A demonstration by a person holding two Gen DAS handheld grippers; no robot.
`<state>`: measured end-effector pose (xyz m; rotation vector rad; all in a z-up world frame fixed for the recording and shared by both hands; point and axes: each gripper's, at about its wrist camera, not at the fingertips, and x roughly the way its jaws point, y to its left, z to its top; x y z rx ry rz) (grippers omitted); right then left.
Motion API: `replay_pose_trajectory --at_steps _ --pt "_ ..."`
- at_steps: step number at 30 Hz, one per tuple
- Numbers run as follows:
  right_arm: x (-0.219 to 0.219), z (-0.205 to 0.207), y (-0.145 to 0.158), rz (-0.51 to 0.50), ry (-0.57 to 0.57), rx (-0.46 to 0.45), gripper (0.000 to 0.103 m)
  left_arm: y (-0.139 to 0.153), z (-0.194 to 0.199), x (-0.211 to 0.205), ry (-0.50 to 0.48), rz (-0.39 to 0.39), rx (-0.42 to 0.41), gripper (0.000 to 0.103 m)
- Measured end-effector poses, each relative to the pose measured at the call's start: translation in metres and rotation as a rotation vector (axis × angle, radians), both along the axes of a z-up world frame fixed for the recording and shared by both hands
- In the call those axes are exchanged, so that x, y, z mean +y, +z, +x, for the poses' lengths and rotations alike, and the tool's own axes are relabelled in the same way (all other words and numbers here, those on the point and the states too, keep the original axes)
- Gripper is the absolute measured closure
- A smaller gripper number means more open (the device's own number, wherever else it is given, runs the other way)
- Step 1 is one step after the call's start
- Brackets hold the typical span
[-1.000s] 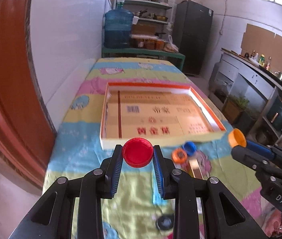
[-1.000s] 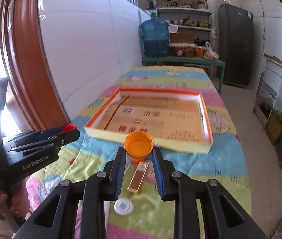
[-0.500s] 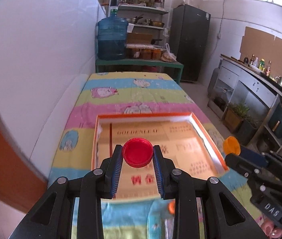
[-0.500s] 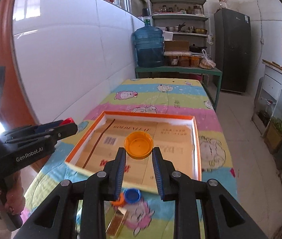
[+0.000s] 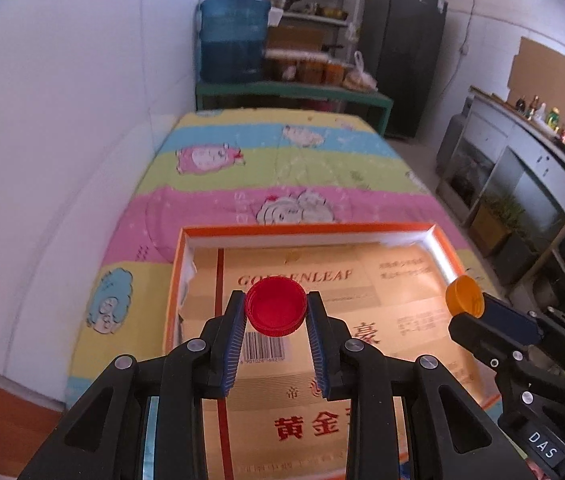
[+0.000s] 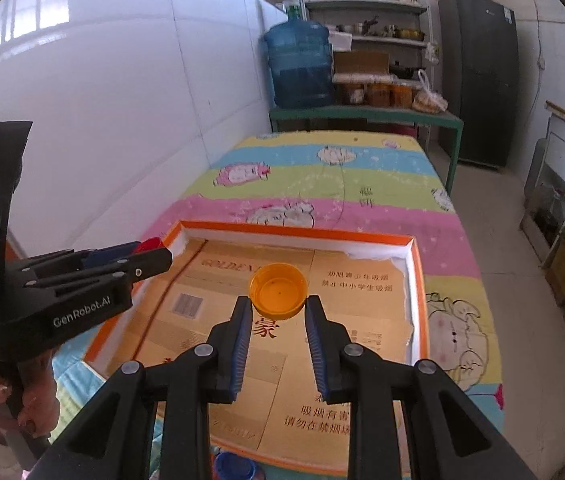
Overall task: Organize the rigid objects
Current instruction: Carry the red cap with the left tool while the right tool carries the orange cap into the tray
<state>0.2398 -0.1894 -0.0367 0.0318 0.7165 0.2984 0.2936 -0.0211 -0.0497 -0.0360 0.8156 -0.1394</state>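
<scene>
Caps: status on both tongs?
Left tongs shut on red cap, right tongs on orange cap. Both over box tray. Nothing blocking.

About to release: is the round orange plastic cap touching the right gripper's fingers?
Touching. In the right wrist view the round orange plastic cap sits pinched between the right gripper fingertips, both blue pads pressing its rim.

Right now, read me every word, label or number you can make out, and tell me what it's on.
"GenRobot.AI": left gripper body.
"DAS": right gripper body.
"GOLDENLEAF", partly hidden by the red cap: tray cardboard floor.
"黄金": same floor.
Barcode digits and small Chinese print: too small to read.
</scene>
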Motion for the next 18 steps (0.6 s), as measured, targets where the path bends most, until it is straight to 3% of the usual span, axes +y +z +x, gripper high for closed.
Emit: replay_pose_trajectory --at_steps 18 --pt "0.003 0.030 -0.055 -0.015 -0.006 0.137 0.075 -0.055 0.022 -0.012 -0.015 0.062 0.100 0.072"
